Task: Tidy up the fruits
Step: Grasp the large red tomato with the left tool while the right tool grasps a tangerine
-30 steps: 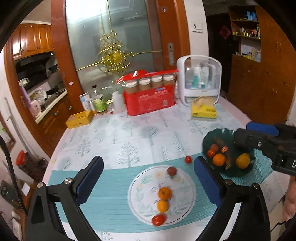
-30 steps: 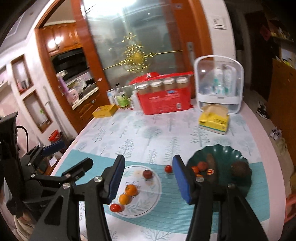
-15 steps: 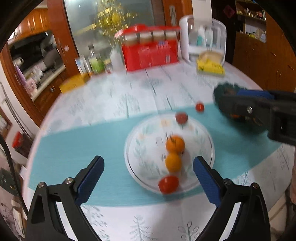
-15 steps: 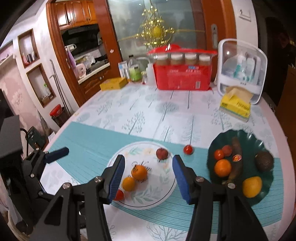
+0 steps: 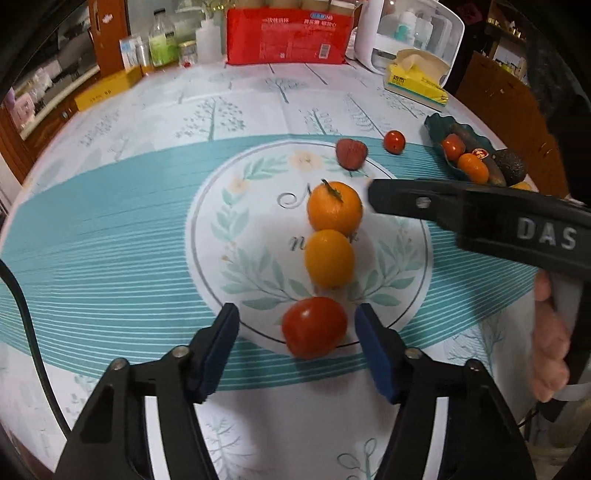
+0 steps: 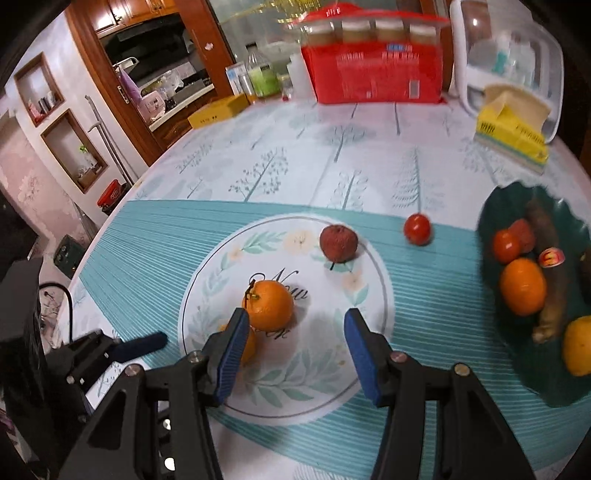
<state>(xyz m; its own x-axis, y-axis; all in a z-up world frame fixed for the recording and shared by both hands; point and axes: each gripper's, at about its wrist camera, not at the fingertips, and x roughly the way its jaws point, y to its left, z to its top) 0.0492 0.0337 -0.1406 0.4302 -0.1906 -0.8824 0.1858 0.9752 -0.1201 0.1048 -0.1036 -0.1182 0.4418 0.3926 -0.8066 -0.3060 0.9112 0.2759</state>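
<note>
A white floral circle [image 5: 236, 258] on the teal mat holds a red tomato [image 5: 314, 326], a yellow-orange fruit [image 5: 328, 258], a stemmed orange [image 5: 334, 212] and a dark red fruit [image 5: 351, 153]. A small tomato [image 5: 394, 141] lies on the mat beyond. My left gripper [image 5: 295, 347] is open, low, its jaws either side of the red tomato without touching. My right gripper [image 6: 291, 349] is open above the circle, just right of the stemmed orange [image 6: 268, 304]; it also shows in the left wrist view [image 5: 461, 210]. A dark green dish [image 6: 517, 206] at right holds several fruits.
At the table's far side stand a red package [image 5: 288, 33] with jars, bottles [image 5: 162, 42], a yellow box [image 5: 107, 90], a white storage case [image 6: 506, 55] and a yellow tissue pack [image 6: 511, 129]. The small tomato [image 6: 416, 229] lies between circle and dish.
Both grippers have dropped and moved forward toward the circle. The left now brackets the red tomato; the right has come down close beside the stemmed orange. No fruit has moved.
</note>
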